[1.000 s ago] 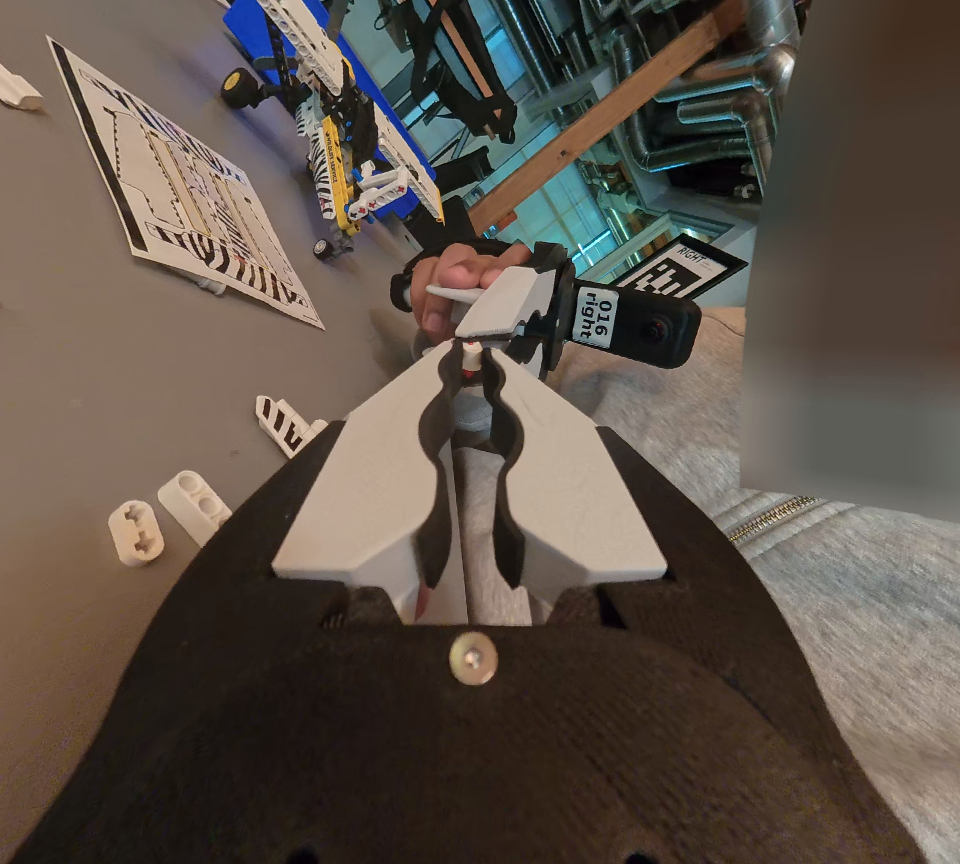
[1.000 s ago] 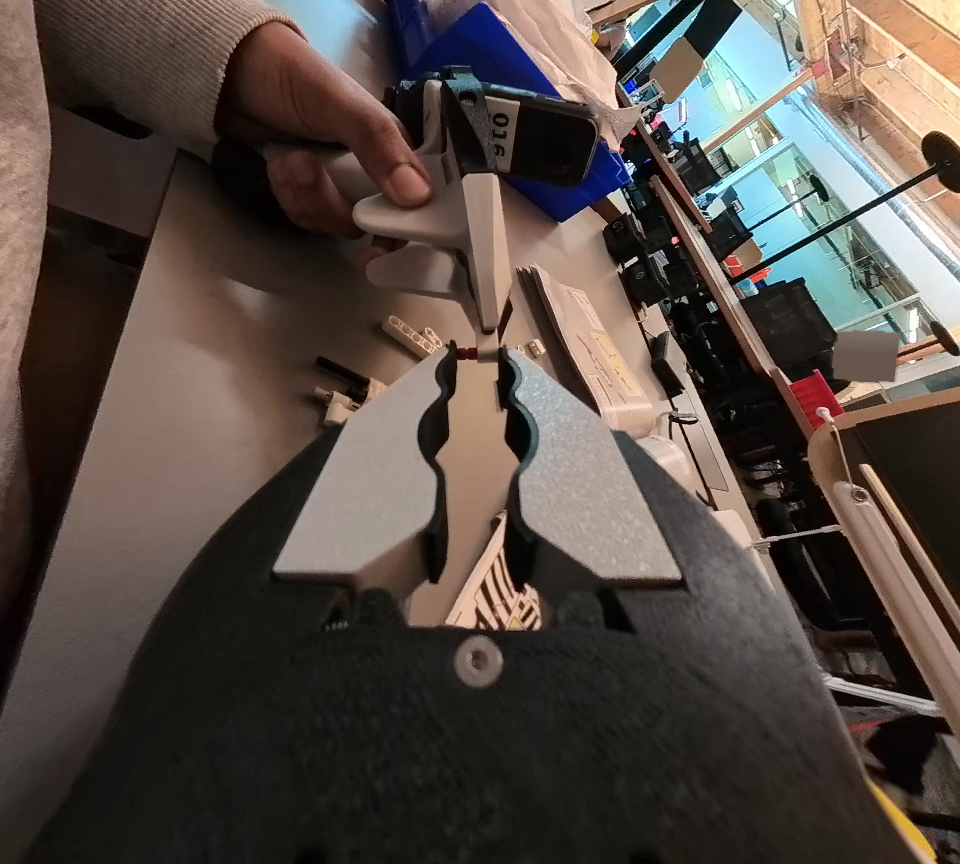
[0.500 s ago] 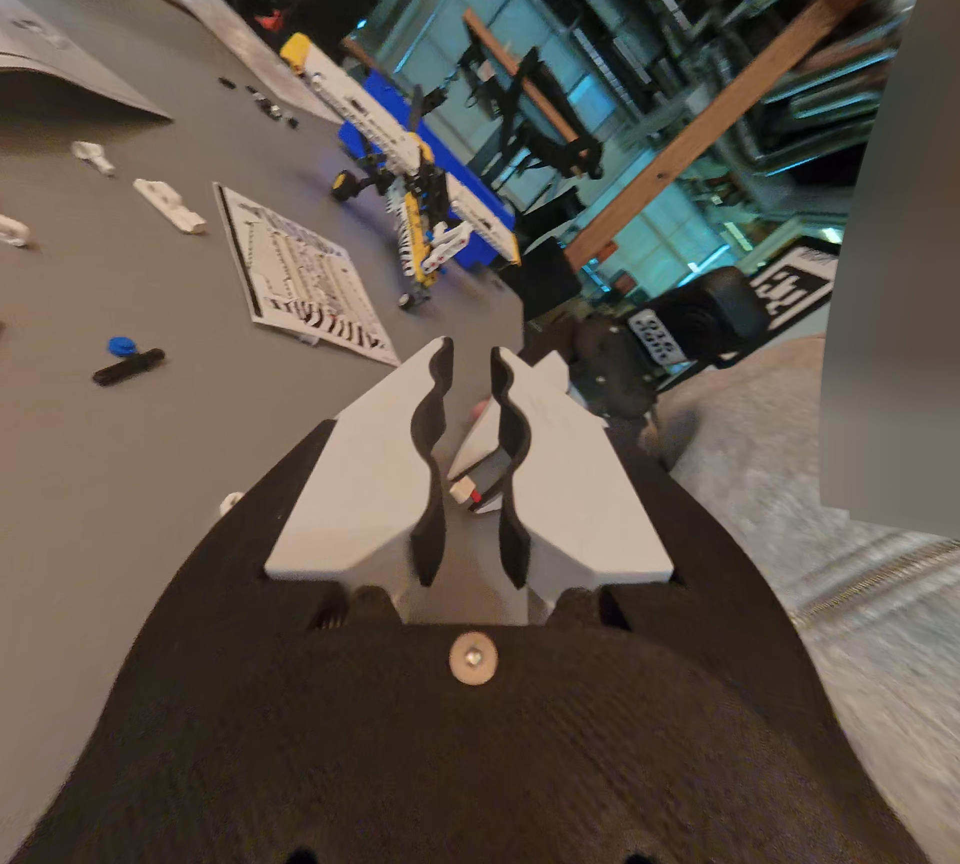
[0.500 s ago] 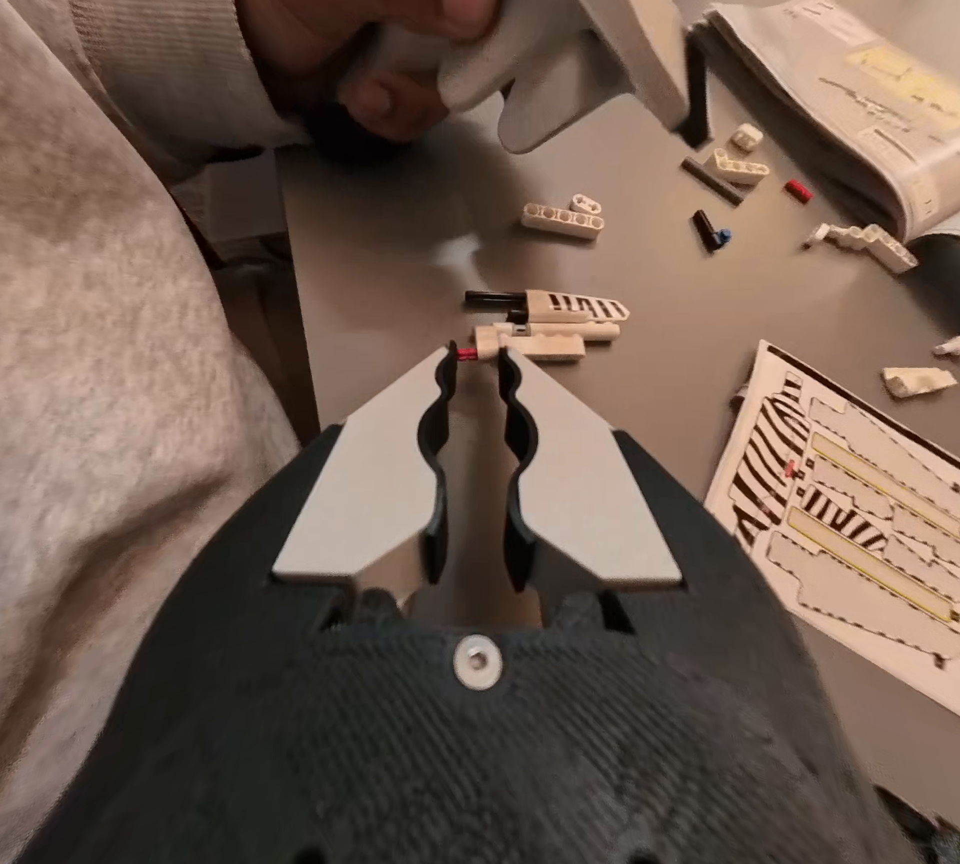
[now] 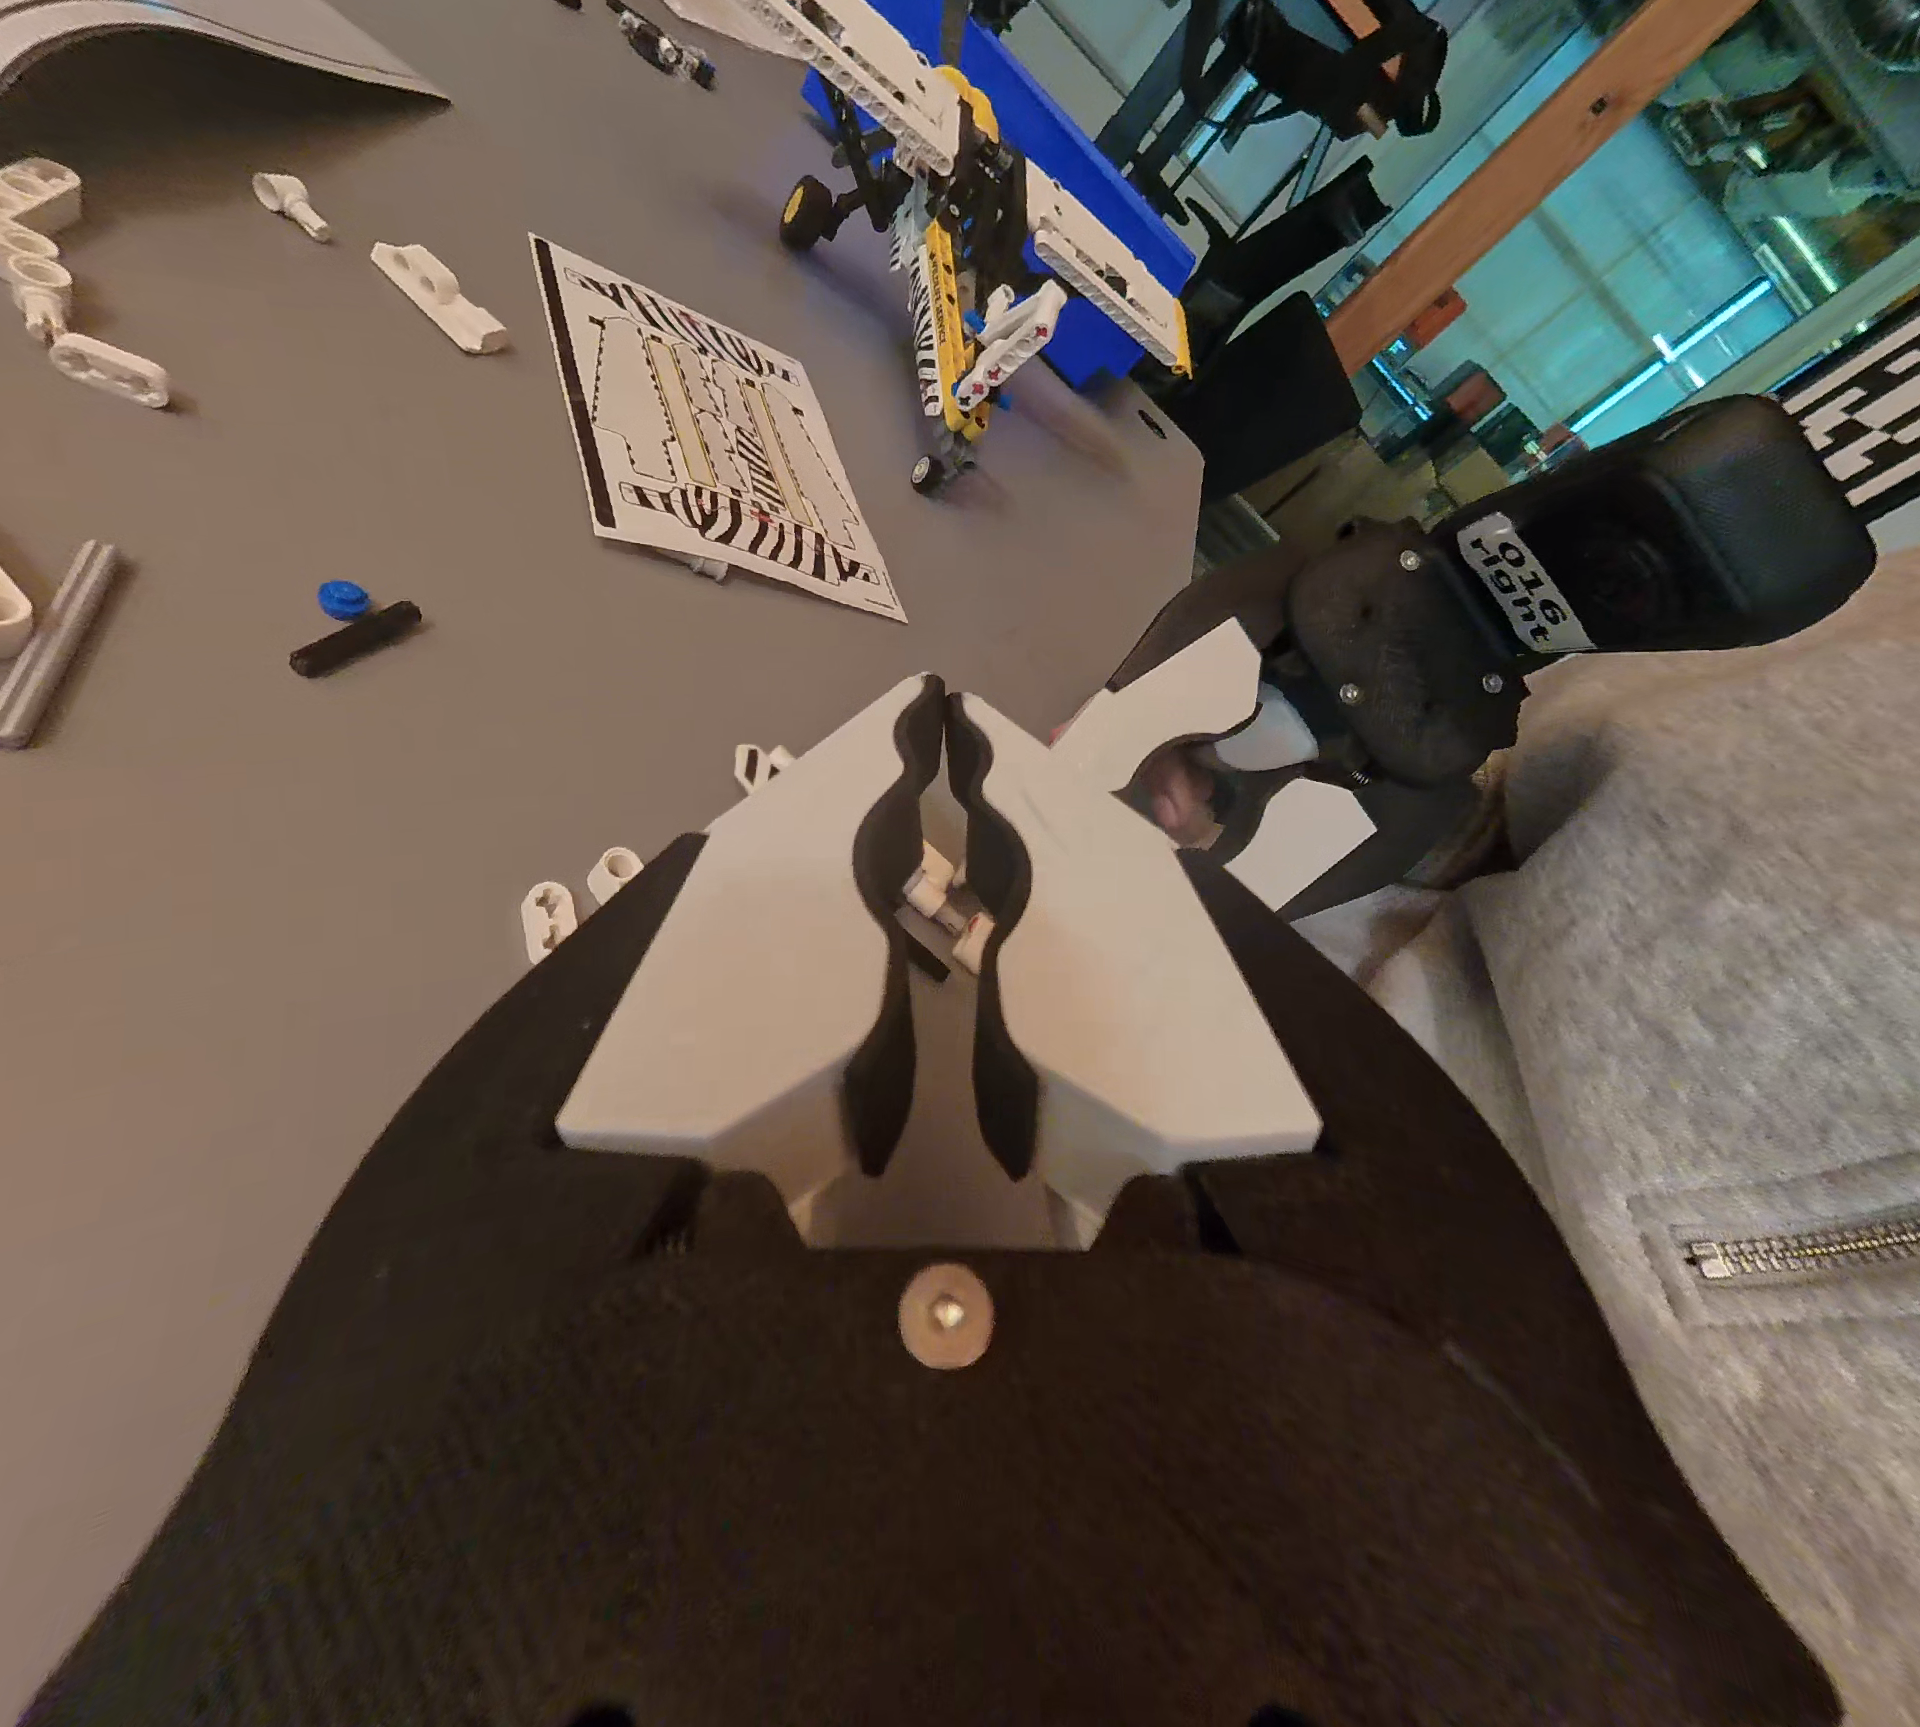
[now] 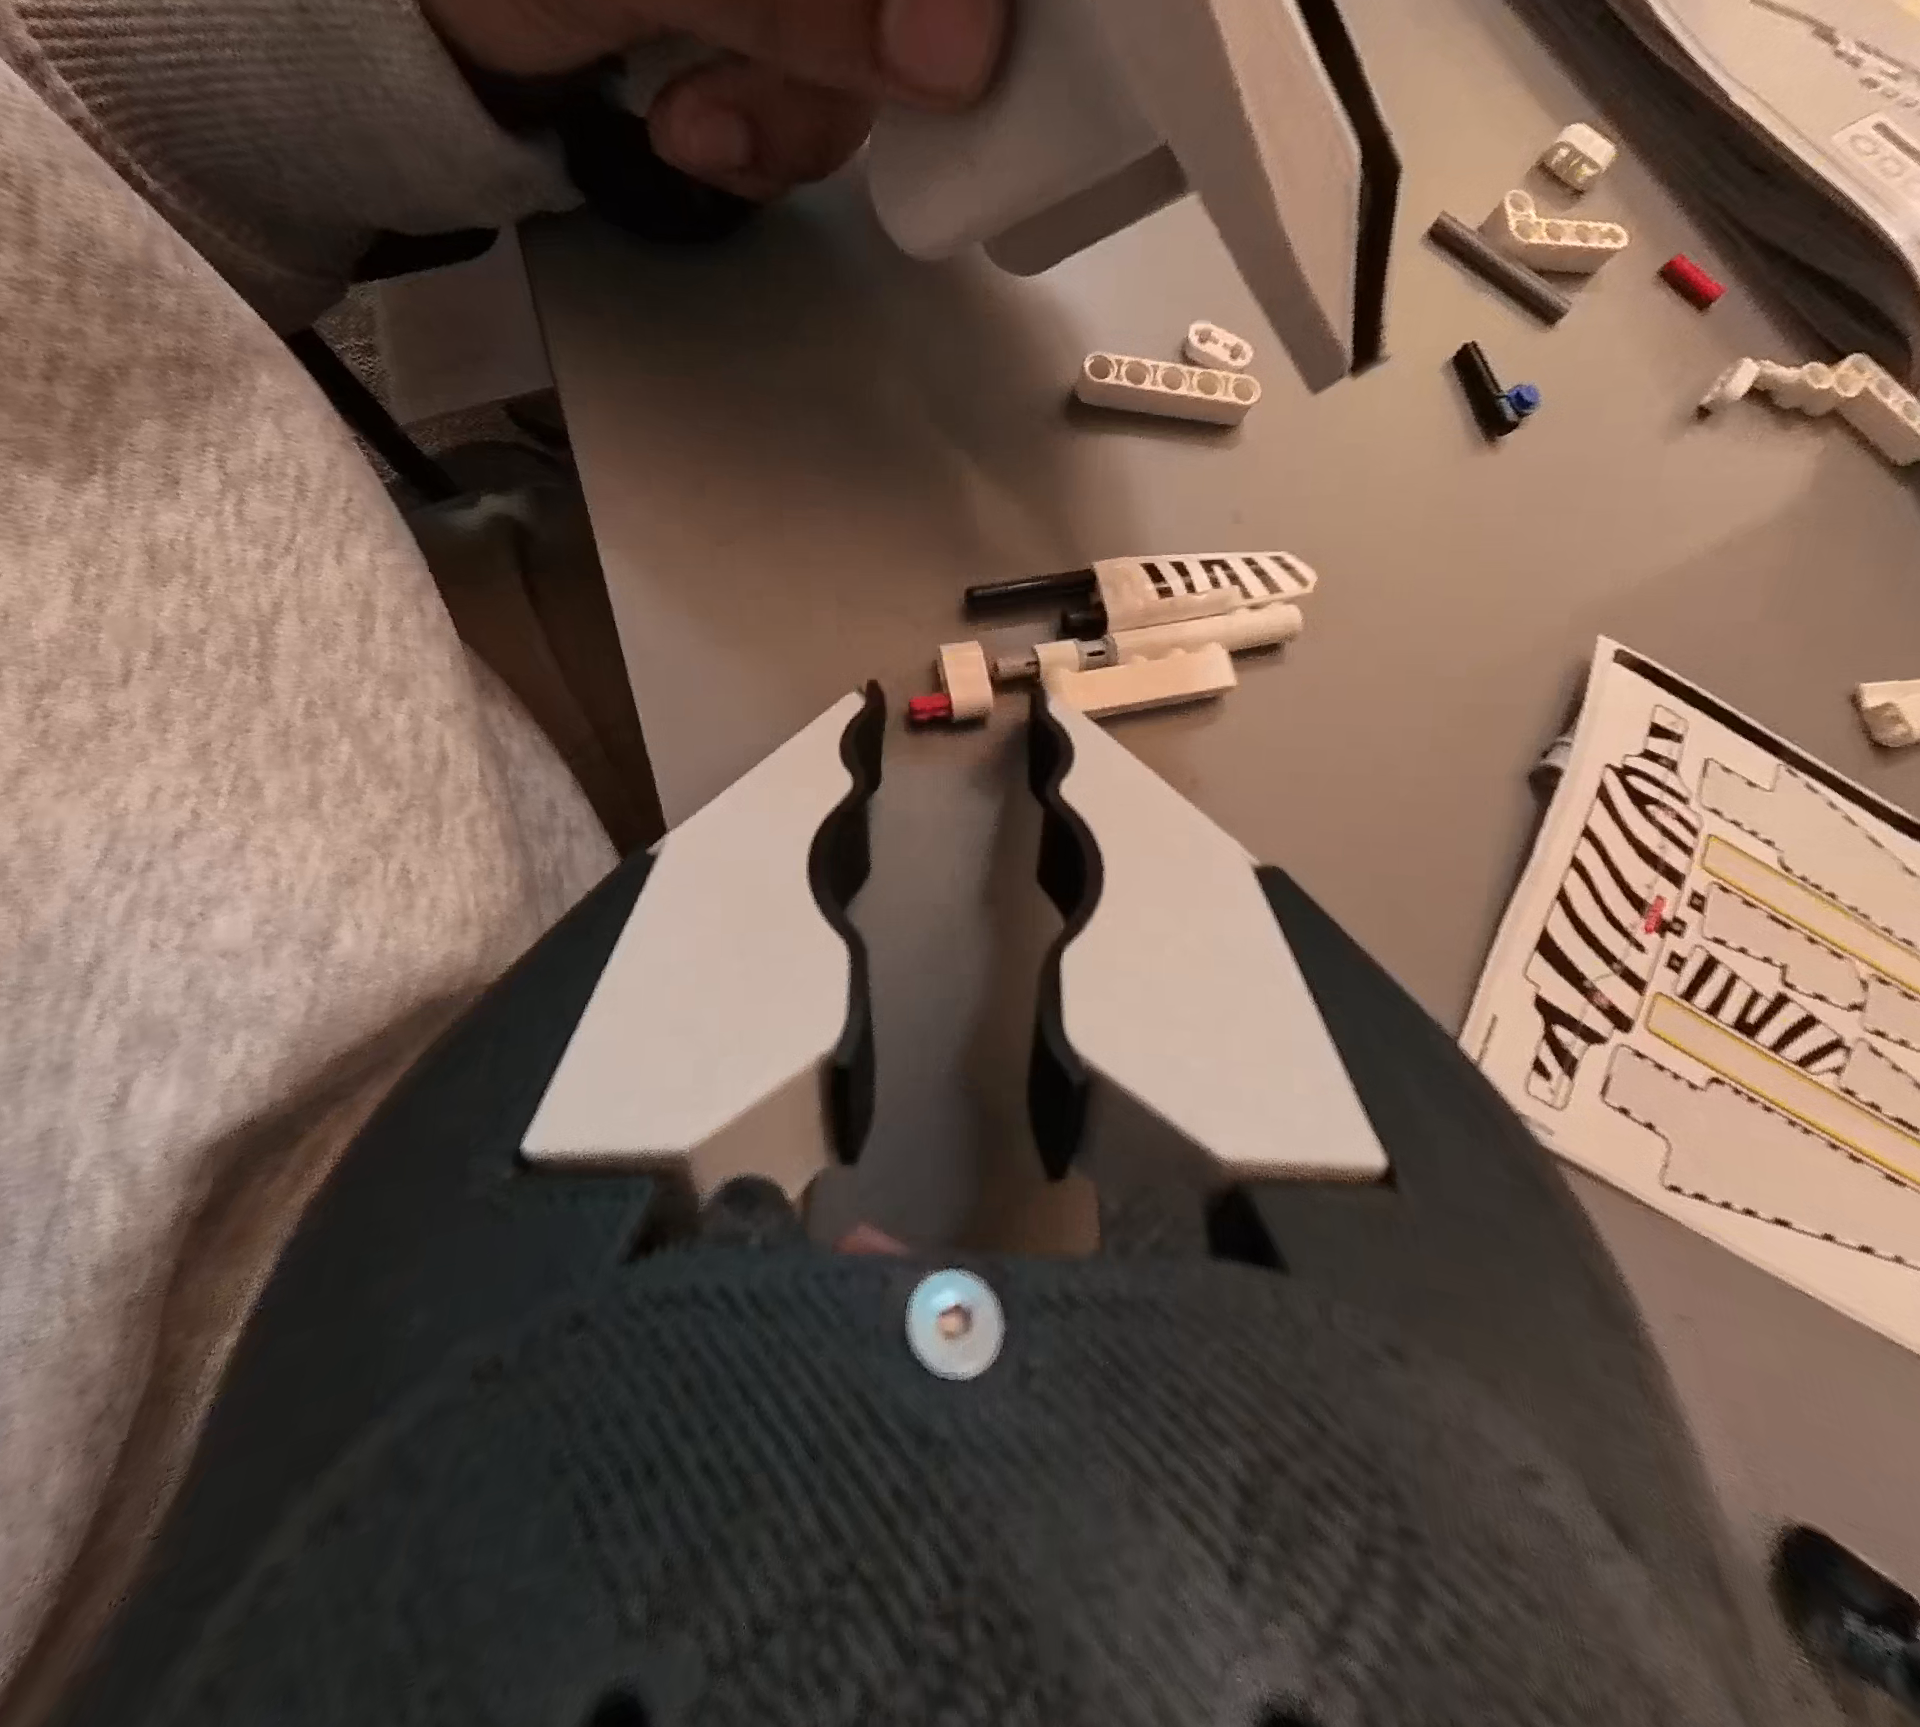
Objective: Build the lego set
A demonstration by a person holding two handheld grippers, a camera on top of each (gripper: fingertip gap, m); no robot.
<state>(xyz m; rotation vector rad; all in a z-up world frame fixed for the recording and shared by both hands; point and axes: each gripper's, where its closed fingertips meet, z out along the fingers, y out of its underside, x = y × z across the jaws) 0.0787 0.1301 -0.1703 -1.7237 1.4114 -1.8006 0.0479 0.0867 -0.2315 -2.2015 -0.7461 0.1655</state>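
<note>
Grey table (image 6: 790, 472): holds the loose pieces and the sticker sheet (image 6: 1725, 981)
White sub-assembly (image 6: 1132, 649): lies flat on the table just beyond the right fingertips, red pin at its near end
Right gripper (image 6: 954, 709): parted, holding nothing
Left gripper (image 5: 943, 703): tips nearly touching, empty
Crane model (image 5: 935, 223): stands farther back, beside the blue bin (image 5: 1049, 150)
</note>
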